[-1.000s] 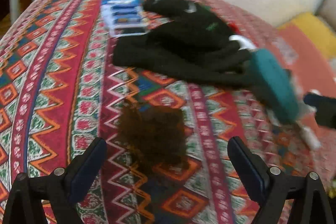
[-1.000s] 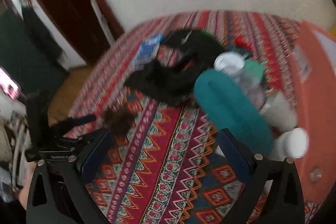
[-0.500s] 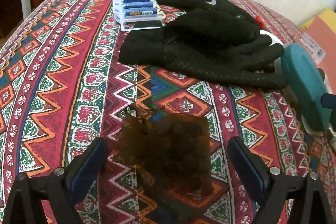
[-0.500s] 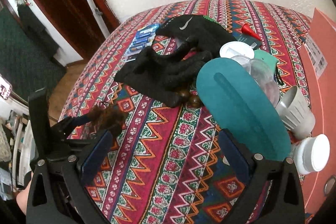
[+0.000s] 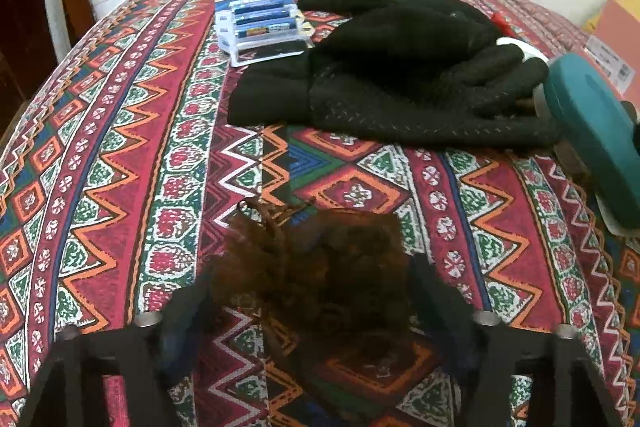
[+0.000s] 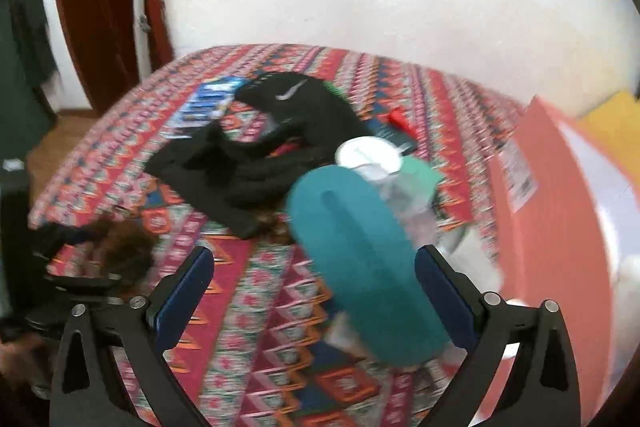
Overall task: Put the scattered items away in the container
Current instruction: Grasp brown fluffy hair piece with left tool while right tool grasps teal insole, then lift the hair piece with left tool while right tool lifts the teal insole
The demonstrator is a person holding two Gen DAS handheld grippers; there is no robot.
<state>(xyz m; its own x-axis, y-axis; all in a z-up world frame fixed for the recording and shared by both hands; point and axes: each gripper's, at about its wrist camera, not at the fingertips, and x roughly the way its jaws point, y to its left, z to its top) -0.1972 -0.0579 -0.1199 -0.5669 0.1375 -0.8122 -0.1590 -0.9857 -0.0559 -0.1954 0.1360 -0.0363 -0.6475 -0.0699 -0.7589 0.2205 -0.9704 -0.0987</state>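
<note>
A brown tuft of hair lies on the patterned cloth between the blurred fingers of my left gripper, which press against its sides. It also shows in the right wrist view with the left gripper around it. Black gloves and a blue battery pack lie further back. A teal case lies at the right. My right gripper is open, with the teal case between its fingers, apart from both. The orange container stands at the right.
A white-lidded clear jar, a red-tipped item and white cups lie by the container. A white wall and a wooden door frame stand behind. The cloth-covered surface drops away at the left edge.
My left gripper has moved forward over the brown tuft and its fingers have closed in on it. My right gripper has shifted toward the teal case; its view is blurred.
</note>
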